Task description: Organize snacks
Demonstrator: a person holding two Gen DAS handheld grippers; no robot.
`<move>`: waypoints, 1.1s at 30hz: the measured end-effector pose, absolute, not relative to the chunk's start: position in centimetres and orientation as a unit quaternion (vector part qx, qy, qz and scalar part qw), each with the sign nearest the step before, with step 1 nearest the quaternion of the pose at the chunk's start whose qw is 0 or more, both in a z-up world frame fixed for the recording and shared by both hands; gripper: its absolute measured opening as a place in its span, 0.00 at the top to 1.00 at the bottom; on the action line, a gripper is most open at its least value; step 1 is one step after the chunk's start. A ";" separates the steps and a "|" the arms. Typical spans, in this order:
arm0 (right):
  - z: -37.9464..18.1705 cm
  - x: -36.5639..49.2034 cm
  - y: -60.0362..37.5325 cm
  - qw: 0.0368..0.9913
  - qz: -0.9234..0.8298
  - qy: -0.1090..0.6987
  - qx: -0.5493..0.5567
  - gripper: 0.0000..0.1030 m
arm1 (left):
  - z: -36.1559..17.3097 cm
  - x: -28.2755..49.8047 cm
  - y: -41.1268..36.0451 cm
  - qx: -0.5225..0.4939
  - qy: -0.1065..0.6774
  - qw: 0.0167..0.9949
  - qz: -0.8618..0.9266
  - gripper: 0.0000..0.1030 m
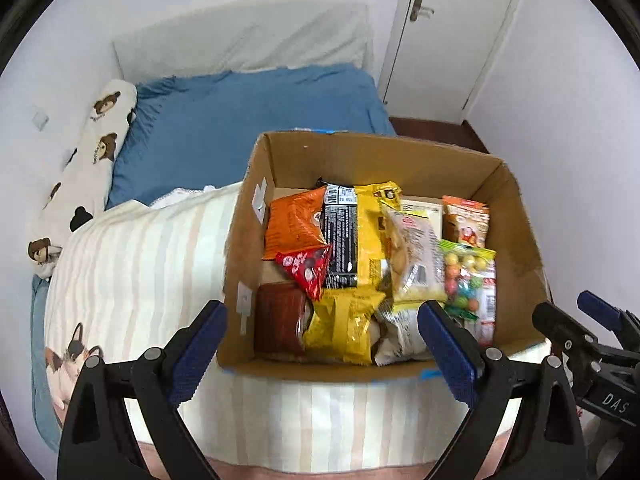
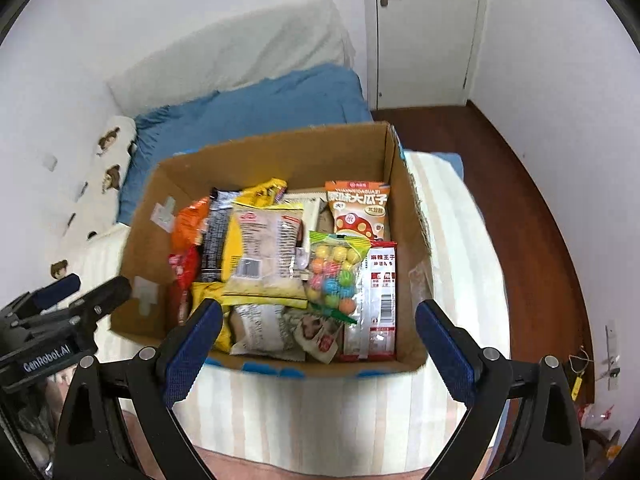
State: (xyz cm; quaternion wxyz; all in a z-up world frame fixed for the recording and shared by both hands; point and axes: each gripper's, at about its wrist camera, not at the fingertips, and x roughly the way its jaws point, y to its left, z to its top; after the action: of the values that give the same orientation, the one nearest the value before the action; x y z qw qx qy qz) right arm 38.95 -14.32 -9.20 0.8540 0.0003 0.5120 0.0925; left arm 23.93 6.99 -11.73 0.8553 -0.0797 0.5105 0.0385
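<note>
Open brown cardboard box (image 1: 516,240) sits on striped cream blanket on bed (image 1: 140,264), crammed with snack packets. Left gripper (image 1: 322,338) hovers above near rim, jaws spread wide, empty. Right gripper (image 2: 318,336) alongside, also spread, empty. Clear bag of coloured candy balls (image 2: 334,276) lies on top, beside red-white sachet (image 2: 380,300). Risks: packets overlap, so pinching one likely drags neighbour out; slick foil may slip; soft bedding lets box tip if pushed.
</note>
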 end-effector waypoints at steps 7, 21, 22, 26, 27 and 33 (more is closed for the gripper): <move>-5.5 32.7 -15.2 0.875 0.102 0.473 -0.001 0.03 | -8.4 17.4 6.2 -0.078 0.471 0.878 0.038 0.05; 1.5 19.7 -17.0 0.906 0.126 0.403 -0.005 0.02 | -2.5 6.2 3.9 -0.049 0.407 0.911 0.054 0.05; 2.0 18.8 -17.2 0.909 0.126 0.397 -0.006 0.02 | -2.3 5.6 3.8 -0.050 0.406 0.911 0.054 0.05; 4.0 15.9 -17.7 0.916 0.129 0.380 -0.006 0.02 | -1.4 3.5 3.5 -0.053 0.400 0.913 0.055 0.05; 4.4 15.1 -17.8 0.918 0.129 0.376 -0.007 0.02 | -1.2 3.0 3.4 -0.052 0.397 0.915 0.056 0.05; 6.0 12.1 -17.9 0.924 0.128 0.361 -0.017 0.01 | 0.0 0.3 2.7 -0.051 0.386 0.920 0.056 0.05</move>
State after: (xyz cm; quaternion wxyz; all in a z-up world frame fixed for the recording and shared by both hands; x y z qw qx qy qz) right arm 12.14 -17.95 6.02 0.9236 -0.0173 0.3610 0.1276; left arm 0.29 2.66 -0.02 0.9195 -0.0515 0.3856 0.0558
